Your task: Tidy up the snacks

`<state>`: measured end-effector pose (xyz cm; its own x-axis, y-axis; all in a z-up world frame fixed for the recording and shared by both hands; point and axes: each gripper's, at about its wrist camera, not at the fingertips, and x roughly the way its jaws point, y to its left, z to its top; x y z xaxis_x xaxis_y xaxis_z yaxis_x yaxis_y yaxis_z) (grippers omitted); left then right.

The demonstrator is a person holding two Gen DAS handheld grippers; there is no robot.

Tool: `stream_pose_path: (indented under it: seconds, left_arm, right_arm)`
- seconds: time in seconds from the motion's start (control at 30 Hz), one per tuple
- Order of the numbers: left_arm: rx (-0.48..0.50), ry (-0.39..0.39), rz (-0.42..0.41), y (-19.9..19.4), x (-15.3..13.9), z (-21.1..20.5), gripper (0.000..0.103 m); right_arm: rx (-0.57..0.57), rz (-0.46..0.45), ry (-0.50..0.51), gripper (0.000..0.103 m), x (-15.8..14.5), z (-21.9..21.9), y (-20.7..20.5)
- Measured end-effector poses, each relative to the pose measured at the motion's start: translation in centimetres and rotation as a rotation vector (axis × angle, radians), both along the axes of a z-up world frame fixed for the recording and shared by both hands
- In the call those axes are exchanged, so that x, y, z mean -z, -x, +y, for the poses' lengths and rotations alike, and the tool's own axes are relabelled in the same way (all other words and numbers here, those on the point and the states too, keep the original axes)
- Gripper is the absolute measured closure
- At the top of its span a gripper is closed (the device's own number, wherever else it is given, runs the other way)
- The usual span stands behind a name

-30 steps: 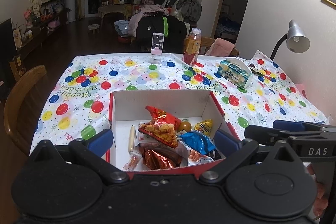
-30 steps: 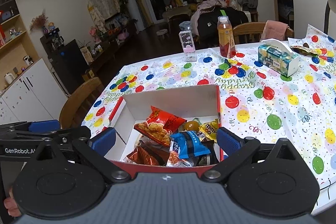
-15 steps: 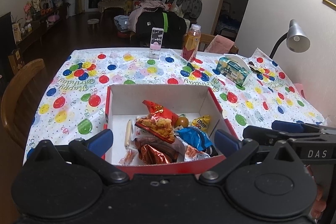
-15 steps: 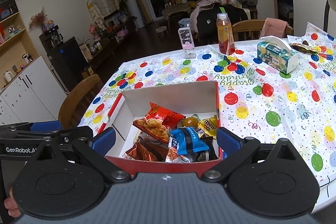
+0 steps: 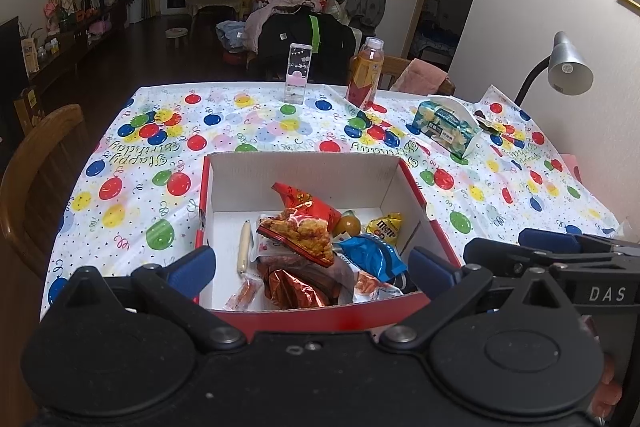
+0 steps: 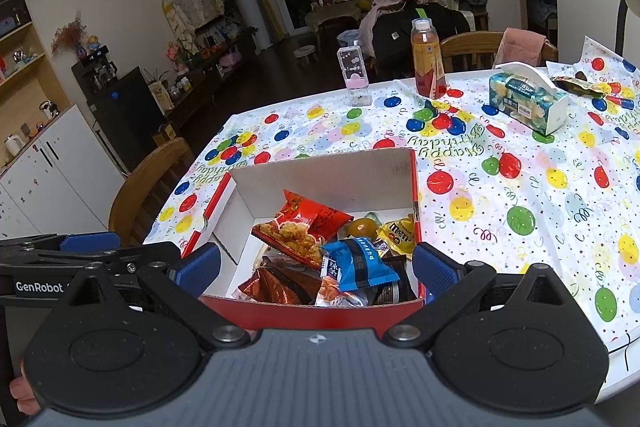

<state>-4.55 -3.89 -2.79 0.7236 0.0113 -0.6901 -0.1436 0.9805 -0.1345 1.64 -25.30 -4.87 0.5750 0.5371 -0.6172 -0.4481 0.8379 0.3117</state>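
Note:
A red cardboard box (image 5: 304, 183) (image 6: 336, 175) with a white inside sits at the near edge of the table. Several snacks lie in it: a red fried-snack bag (image 5: 300, 223) (image 6: 300, 227), a blue packet (image 5: 374, 257) (image 6: 356, 263), a yellow candy bag (image 5: 386, 227) (image 6: 398, 231), a brown foil packet (image 5: 292, 285) (image 6: 276, 285), a small orange fruit (image 5: 347, 223) and a thin sausage stick (image 5: 243, 247). My left gripper (image 5: 312, 269) is open, held above the box's near rim, nothing between its blue pads. My right gripper (image 6: 316, 267) is also open there, likewise empty.
A balloon-print tablecloth (image 5: 140, 163) covers the table. At the far side stand an orange drink bottle (image 5: 365, 75), a small clear pink case (image 5: 297, 75) and a tissue box (image 5: 446, 127). A desk lamp (image 5: 564, 67) is at the right, a wooden chair (image 5: 36, 171) at the left.
Both grippers have drawn back and risen slightly, so the box sits a little farther off in both views. The snacks have not moved and both grippers stay open.

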Motion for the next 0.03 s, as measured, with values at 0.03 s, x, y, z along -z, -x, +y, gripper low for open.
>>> stream_pose_path:
  seconds: [0.03]
  left_arm:
    - [0.002,0.0,0.002,-0.08,0.03,0.04,0.001]
  right_arm:
    - [0.0,0.001,0.001,0.0,0.04,0.12,-0.06]
